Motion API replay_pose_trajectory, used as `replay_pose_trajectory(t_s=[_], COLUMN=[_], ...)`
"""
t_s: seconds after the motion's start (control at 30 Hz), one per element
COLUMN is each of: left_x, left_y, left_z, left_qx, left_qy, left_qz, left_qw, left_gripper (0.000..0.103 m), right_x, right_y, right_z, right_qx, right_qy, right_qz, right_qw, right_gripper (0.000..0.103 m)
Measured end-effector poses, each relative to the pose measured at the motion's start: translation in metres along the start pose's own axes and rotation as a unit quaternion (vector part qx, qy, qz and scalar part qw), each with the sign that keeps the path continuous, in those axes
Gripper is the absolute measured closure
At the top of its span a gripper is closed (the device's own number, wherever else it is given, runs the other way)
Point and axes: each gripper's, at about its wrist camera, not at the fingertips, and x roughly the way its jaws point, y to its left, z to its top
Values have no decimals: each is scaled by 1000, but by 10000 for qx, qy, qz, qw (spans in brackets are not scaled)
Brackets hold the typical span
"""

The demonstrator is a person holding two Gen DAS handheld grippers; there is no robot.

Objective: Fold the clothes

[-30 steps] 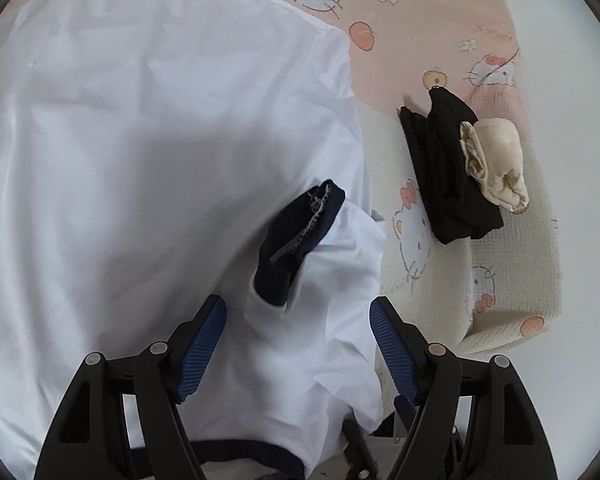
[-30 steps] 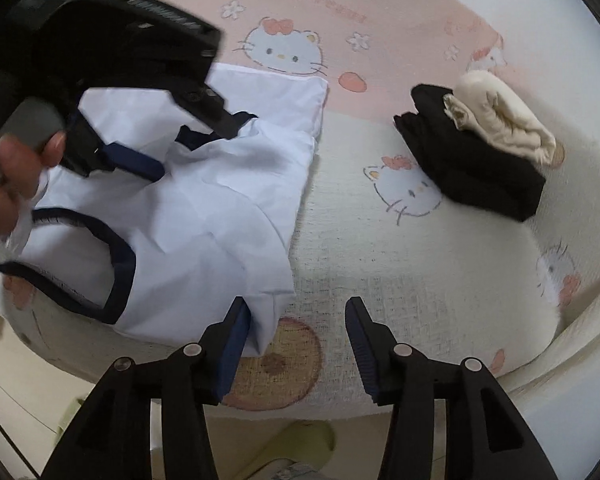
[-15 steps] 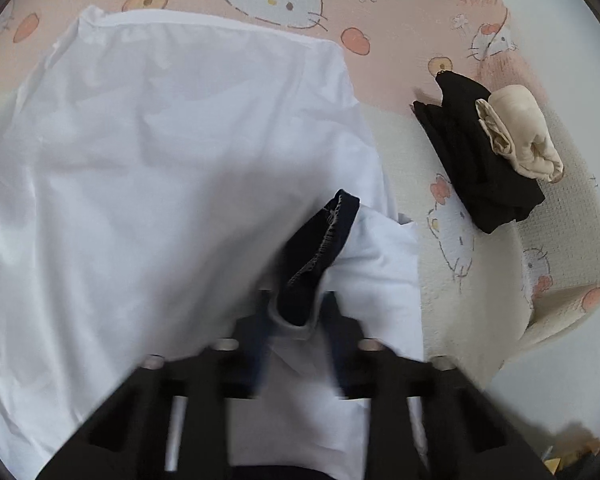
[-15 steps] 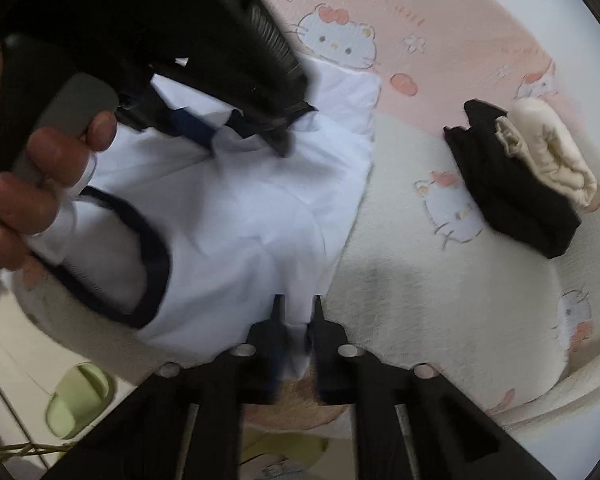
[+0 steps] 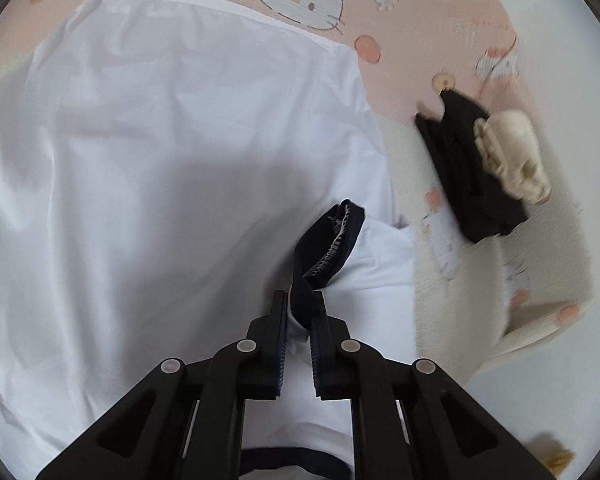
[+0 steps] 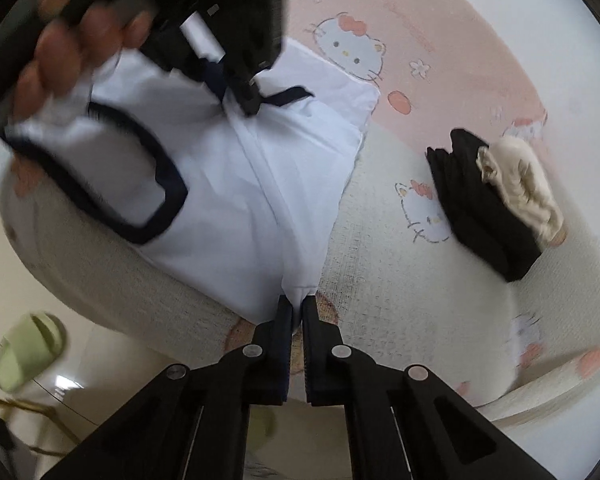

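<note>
The left gripper [image 5: 299,312] sits at lower centre of its own view, jaws drawn narrow and pinching the navy trim [image 5: 328,244] of the white garment [image 5: 172,184], a dark band that twists up and to the right from between the pads. Out from there the white garment fills the whole left and middle of the frame, spread over a pink-and-cream cartoon-cat blanket [image 5: 420,32] that shows along the top and right. Over at the right edge, well apart from the white cloth, a folded black garment [image 5: 464,184] lies on the blanket with a rolled cream garment [image 5: 512,160] resting on top of it. Switch to the right wrist view: the right gripper [image 6: 297,308] is at lower centre, jaws nearly together and clamped on a corner of the white garment's edge, right where the cloth meets the blanket's near side. The fabric runs up and left from that grip, its navy-edged opening [image 6: 112,168] lying in the left half. In the upper left a blurred hand [image 6: 72,44] holds the other gripper's black body over the cloth. The black and cream pile sits at right, and a green slipper [image 6: 26,350] lies on the floor at lower left.
</note>
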Motion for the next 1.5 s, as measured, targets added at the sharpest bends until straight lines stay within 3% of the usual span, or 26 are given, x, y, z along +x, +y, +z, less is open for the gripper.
replay_pose_trajectory(t_s=[0.1, 0.13, 0.17, 0.23, 0.33, 0.43, 0.6, 0.73, 0.9, 1.07, 1.2, 1.5], left_x=[-3, -3, -5, -10, -11, -8, 3, 9, 16, 19, 21, 24], left_y=[11, 15, 17, 20, 18, 10, -5, -20, -29, -28, -28, -30], left_z=[0, 0, -1, -2, -2, -3, -7, -11, -8, -3, 3, 7], left_qx=[-405, -581, -653, -778, -816, -577, -223, 291, 684, 828, 802, 766], left_qy=[134, 198, 155, 49, 60, 113, 250, 211, 257, 243, 277, 236], left_qz=[-431, -519, -576, -686, -678, -496, -268, 36, 271, 245, 224, 207], left_qw=[9982, 9968, 9961, 9946, 9943, 9970, 9991, 9993, 9970, 9960, 9961, 9966], left_gripper=[87, 70, 41, 32, 32, 32, 32, 32, 32, 32, 32, 32], right_x=[-5, -5, -5, -7, -9, -12, 0, 7, 8, 21, 27, 44], right_y=[-17, -21, -25, -34, -45, -45, -27, -6, 17, 26, 11, -15], right_z=[1, 2, 2, 2, 4, 7, 22, 28, 28, 29, 42, 49], right_qx=[593, 758, 917, 1272, 1590, 1546, 847, 55, -559, -947, -761, -166], right_qy=[-16, -15, -23, -76, -148, -271, -36, 187, 426, 578, 590, 985], right_qz=[355, 415, 500, 766, 957, 800, -36, -719, -912, -1202, -1185, -591], right_qw=[9976, 9963, 9945, 9889, 9825, 9844, 9964, 9972, 9933, 9865, 9883, 9932], right_gripper=[98, 91, 85, 58, 57, 57, 57, 57, 57, 57, 57, 57])
